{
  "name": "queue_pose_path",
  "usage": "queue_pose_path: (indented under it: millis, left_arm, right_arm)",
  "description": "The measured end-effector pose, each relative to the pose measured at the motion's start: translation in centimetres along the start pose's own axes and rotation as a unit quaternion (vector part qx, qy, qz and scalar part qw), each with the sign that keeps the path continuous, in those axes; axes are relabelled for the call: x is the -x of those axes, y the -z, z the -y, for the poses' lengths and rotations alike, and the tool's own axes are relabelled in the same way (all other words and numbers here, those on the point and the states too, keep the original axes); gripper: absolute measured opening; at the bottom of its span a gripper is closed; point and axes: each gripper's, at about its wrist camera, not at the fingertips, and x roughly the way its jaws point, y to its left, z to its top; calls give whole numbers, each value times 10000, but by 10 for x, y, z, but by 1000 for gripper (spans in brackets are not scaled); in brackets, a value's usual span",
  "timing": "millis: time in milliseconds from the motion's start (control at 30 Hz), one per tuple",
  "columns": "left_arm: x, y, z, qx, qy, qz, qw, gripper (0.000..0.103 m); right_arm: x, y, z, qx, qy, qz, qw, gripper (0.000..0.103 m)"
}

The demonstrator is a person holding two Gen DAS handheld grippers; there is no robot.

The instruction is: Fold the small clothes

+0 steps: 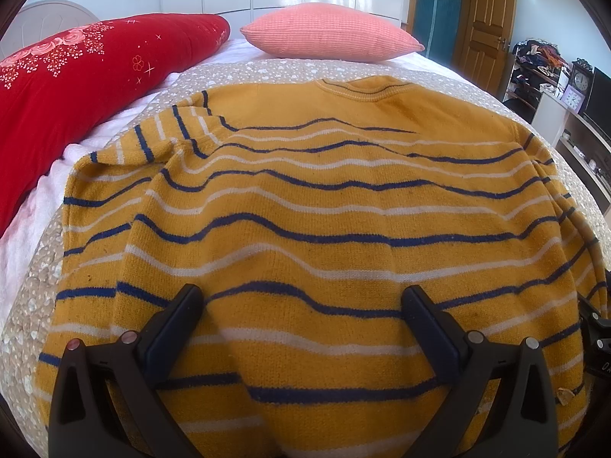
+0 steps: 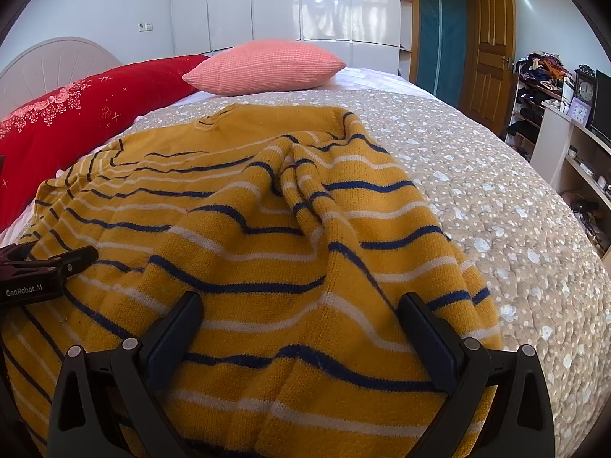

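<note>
L gripper (image 2: 49,267), "GenRobot.AI" label

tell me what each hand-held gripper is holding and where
Nothing is held. Both the left hand-held gripper and the right one are open over the sweater near its hem.

Your right gripper (image 2: 301,305) points along a bed, its two black fingers (image 2: 173,328) spread wide apart over the near part of a mustard-yellow sweater (image 2: 267,236) with navy and white stripes. The sweater lies rumpled on a beige bedspread (image 2: 496,206) dotted with white, neckline toward the far end, and one sleeve is folded in over the body, forming a raised ridge down the middle. At the left edge you see part of your left gripper (image 2: 46,267), resting at the sweater's side. Beyond the sweater sit a pink pillow (image 2: 263,66) and a red pillow (image 2: 76,114) with floral print. A white wardrobe (image 2: 282,4) and a wooden door (image 2: 492,49) stand behind.
</note>
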Motion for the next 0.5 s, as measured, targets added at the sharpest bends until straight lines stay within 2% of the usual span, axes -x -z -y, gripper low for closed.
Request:
queue_pose_path:
  millis: [500]
  left_arm:
    - [-1, 2, 2, -46, -135, -7, 9999, 103]
  right_arm:
    - [9, 9, -1, 77, 216, 153, 9996, 103]
